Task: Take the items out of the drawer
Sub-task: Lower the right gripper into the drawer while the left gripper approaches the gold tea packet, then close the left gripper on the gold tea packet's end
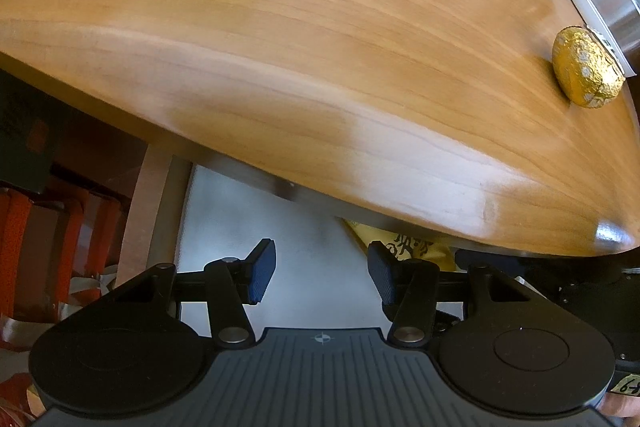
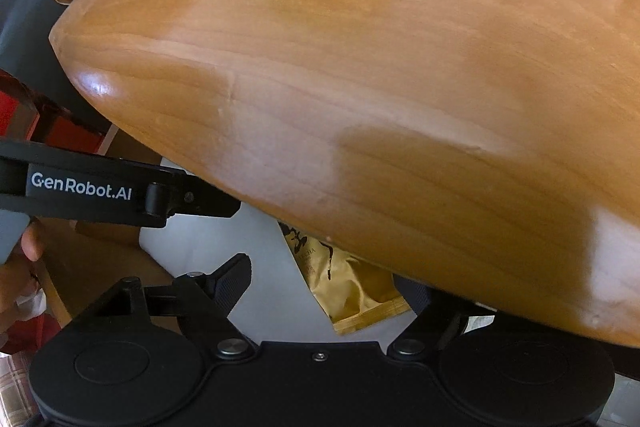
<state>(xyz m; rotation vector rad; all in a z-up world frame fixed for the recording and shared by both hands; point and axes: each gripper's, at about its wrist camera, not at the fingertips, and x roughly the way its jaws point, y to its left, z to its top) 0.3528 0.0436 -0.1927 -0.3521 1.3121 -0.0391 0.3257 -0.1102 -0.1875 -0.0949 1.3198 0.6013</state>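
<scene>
We see the gold pouch [image 2: 352,291] with black lettering low in the centre of the right wrist view, lying on the grey drawer floor [image 2: 272,267], half hidden under the wooden tabletop [image 2: 360,67]. Our right gripper [image 2: 324,287] stands wide open around it, not pressing it. Our left gripper [image 1: 322,273] is open too and holds nothing. A gold foil ball [image 1: 584,67] sits at the right edge.
</scene>
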